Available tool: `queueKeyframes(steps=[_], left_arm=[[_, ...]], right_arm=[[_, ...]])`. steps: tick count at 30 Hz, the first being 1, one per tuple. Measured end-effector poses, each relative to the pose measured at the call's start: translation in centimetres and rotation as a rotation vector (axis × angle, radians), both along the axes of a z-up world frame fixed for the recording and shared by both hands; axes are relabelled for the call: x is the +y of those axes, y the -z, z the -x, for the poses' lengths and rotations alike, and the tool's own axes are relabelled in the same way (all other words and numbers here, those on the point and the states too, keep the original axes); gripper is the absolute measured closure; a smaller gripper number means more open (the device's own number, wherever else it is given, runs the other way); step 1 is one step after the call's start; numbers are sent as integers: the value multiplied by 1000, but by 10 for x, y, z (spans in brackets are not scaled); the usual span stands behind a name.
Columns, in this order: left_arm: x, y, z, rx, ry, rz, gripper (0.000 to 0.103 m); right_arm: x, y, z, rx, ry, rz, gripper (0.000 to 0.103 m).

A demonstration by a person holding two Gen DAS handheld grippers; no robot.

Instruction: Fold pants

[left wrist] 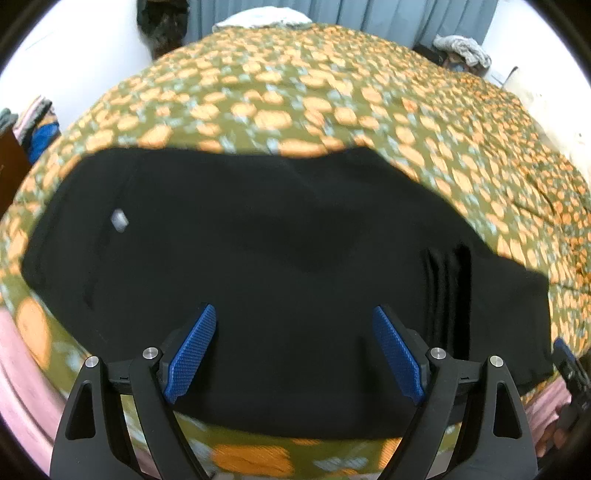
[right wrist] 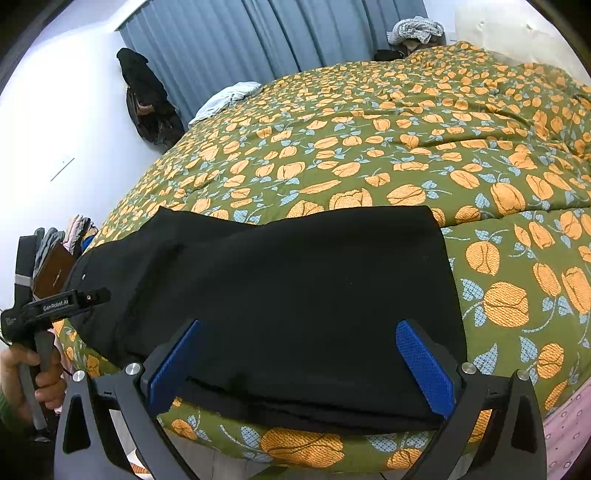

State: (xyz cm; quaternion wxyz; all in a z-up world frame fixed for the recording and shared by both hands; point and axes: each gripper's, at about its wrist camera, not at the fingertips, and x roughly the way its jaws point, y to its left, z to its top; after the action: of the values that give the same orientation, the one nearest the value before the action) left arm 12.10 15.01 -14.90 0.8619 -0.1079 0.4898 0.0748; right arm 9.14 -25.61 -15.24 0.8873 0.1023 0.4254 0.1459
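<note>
Black pants (left wrist: 277, 258) lie flat near the front edge of a bed with a green and orange floral quilt (left wrist: 295, 92). A small white tag (left wrist: 119, 220) shows near their left end. My left gripper (left wrist: 293, 325) is open and empty, its blue pads just above the pants' near edge. In the right wrist view the pants (right wrist: 295, 288) lie folded lengthwise, layered edges at the front. My right gripper (right wrist: 299, 339) is open and empty over their right part. The left gripper's body (right wrist: 55, 306) shows at far left, held by a hand.
Blue curtains (right wrist: 258, 37) hang behind the bed. A dark garment (right wrist: 147, 99) hangs on the white wall. Clothes piles sit at the far corner (right wrist: 415, 29) and beside the bed at left (right wrist: 74, 236). A pink sheet (right wrist: 569, 424) shows below the quilt's edge.
</note>
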Motion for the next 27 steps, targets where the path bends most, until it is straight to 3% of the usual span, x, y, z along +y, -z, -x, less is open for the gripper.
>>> queueKeyframes(steps=[3,5,7,10,13,15,18,22,25,26,27], left_arm=[[50,-29,-11,-63,-89,9,15],[93,-44,-19,-87,-160,66,8],[133,-50,-24,-98,-212,125,7],[173,-41,-30,-41,-239,145,7],[195,-26,-29,30,-253,114,7],[210,-20,-21,36,-300,100,7],[234,-8,-15,48,-347,171,7],[236,15,-28,145,-253,193,7],[214,13,-32,139,-121,190,9],[204,13,-33,138,-75,171,24],[197,14,-34,145,-50,137,33]], right_arm=[[-4,-1,0,-5,11,-13,0],[-6,0,-1,-2,15,-23,0],[-7,0,-2,0,16,-30,0],[-7,-2,-2,-8,13,-32,0],[-6,-5,0,-17,10,-30,0],[-6,-5,1,-18,9,-28,0],[-6,-4,1,-10,7,-28,0],[0,-3,-1,-5,-13,-20,0],[7,-4,1,-11,-35,-5,0],[9,-4,2,-13,-42,2,0],[10,-3,2,-13,-47,7,0]])
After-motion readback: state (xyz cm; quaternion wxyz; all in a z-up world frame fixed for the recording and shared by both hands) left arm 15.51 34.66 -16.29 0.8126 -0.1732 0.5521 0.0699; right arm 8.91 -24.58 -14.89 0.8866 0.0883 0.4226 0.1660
